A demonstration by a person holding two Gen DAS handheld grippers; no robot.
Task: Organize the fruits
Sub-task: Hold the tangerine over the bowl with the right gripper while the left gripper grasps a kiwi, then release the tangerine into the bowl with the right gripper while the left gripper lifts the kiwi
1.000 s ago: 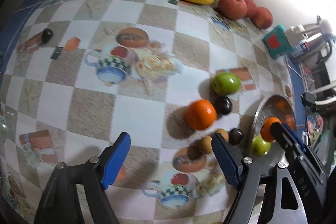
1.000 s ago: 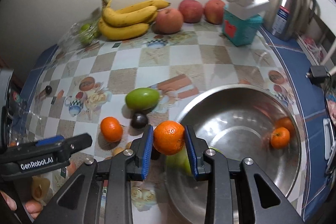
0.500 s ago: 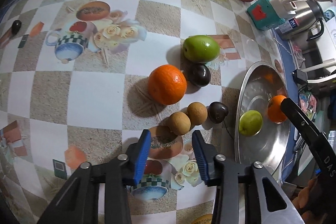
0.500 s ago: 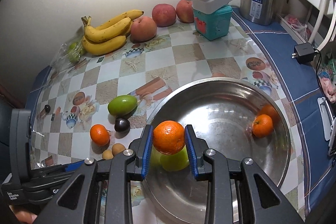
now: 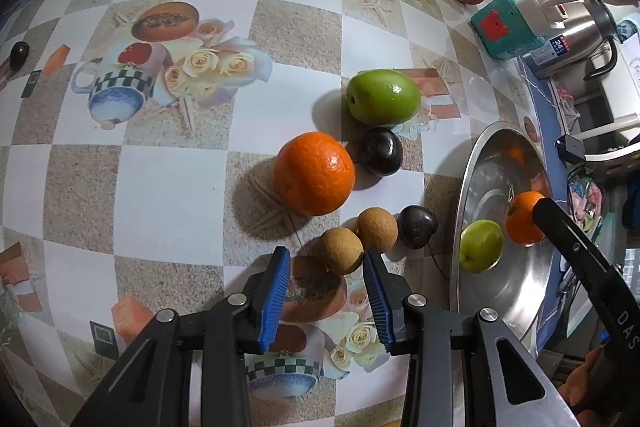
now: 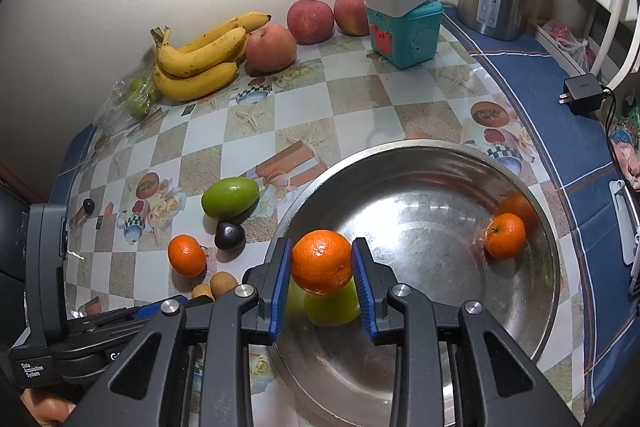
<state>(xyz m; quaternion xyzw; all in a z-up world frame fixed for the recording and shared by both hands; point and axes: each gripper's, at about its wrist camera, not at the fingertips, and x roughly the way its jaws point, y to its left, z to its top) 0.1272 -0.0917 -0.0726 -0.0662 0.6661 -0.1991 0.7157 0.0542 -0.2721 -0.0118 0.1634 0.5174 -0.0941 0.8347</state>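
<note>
**Orange over the bowl, longan next**

Right gripper (image 6: 321, 269) is clamped on an orange (image 6: 322, 261) above the steel bowl (image 6: 532, 311), near its 9 o'clock rim. I judge it light, firm and slightly slick; grip across the middle is right.

Left gripper (image 5: 325, 297) is narrowed, nothing between the pads; nearest longan (image 5: 341, 250) sits just off its tips at 12 o'clock. I judge it small, hard, prone to roll.

Count:
- bowl: one small orange (image 6: 505, 235), one green fruit (image 5: 481, 245)
- table: one orange (image 5: 315, 173), one green mango (image 5: 383, 96), two longans, two dark plums beside them (image 5: 380, 151)
</note>
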